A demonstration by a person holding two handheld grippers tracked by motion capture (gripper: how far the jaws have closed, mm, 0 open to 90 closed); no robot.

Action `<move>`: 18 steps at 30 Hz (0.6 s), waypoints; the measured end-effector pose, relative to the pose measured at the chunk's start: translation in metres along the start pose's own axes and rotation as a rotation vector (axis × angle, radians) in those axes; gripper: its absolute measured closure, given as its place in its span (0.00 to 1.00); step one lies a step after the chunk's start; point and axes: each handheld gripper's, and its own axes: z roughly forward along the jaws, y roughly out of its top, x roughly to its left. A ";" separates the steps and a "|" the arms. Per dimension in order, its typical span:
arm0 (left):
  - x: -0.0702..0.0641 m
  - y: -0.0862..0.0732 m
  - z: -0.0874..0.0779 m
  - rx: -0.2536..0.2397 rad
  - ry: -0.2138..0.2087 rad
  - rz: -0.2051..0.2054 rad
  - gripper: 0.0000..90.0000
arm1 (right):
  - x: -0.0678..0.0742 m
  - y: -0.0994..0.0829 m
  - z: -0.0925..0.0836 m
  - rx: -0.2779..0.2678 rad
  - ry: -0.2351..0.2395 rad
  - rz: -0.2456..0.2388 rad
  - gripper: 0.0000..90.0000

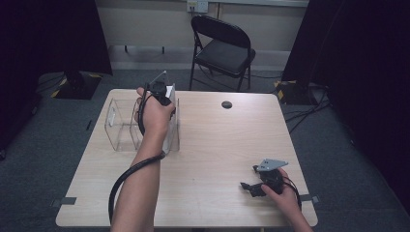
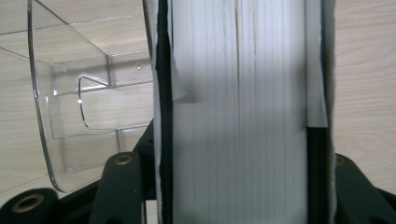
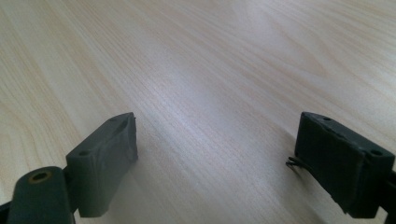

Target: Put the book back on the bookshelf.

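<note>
A thick book (image 2: 238, 102), with white page edges between thin black covers, stands upright between the jaws of my left gripper (image 1: 164, 96), which is shut on it. In the high view the book (image 1: 170, 91) is at the right end of a clear plastic bin (image 1: 118, 130) on the table's far left. The bin's curved clear wall (image 2: 51, 116) lies just left of the book in the left gripper view. My right gripper (image 3: 217, 154) rests low over the bare wooden table (image 3: 196, 70), open with nothing between its pads. It sits near the front right corner (image 1: 247, 186).
A small black round disc (image 1: 226, 104) lies at the table's far middle. A black folding chair (image 1: 225, 48) stands beyond the far edge. The left gripper's thick cable (image 1: 123, 181) loops over the front left of the table.
</note>
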 end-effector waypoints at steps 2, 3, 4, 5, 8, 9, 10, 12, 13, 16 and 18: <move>0.000 0.000 -0.001 0.009 -0.011 0.007 0.51 | 0.000 0.000 0.000 -0.001 0.000 0.000 0.13; 0.000 0.000 -0.002 0.015 -0.013 0.002 0.50 | 0.000 0.000 0.000 -0.001 -0.001 0.000 0.14; 0.000 0.000 -0.002 0.017 -0.014 0.005 0.48 | 0.000 0.000 0.000 0.000 0.000 0.000 0.13; -0.001 0.000 -0.003 0.019 -0.016 0.002 0.47 | 0.000 0.000 0.000 -0.001 -0.001 0.000 0.13; 0.000 -0.001 -0.004 0.032 -0.023 0.009 0.45 | 0.000 0.000 0.000 0.000 0.001 -0.002 0.13; 0.001 -0.001 -0.004 0.032 -0.026 0.004 0.44 | 0.000 0.000 0.000 0.001 0.001 -0.002 0.13; 0.002 -0.001 -0.004 0.032 -0.023 0.007 0.42 | 0.000 0.000 0.000 0.001 0.001 -0.002 0.14; 0.003 -0.002 -0.005 0.032 -0.023 0.010 0.41 | 0.000 0.000 0.000 0.001 0.001 -0.002 0.13; 0.003 -0.002 -0.005 0.032 -0.026 0.009 0.40 | 0.000 0.000 0.000 0.000 0.001 -0.002 0.14; 0.004 -0.002 -0.007 0.036 -0.044 0.006 0.40 | 0.000 0.000 0.000 0.000 0.001 -0.002 0.13; 0.005 -0.003 -0.009 0.037 -0.052 0.027 0.40 | 0.000 0.000 0.000 0.000 0.001 -0.002 0.13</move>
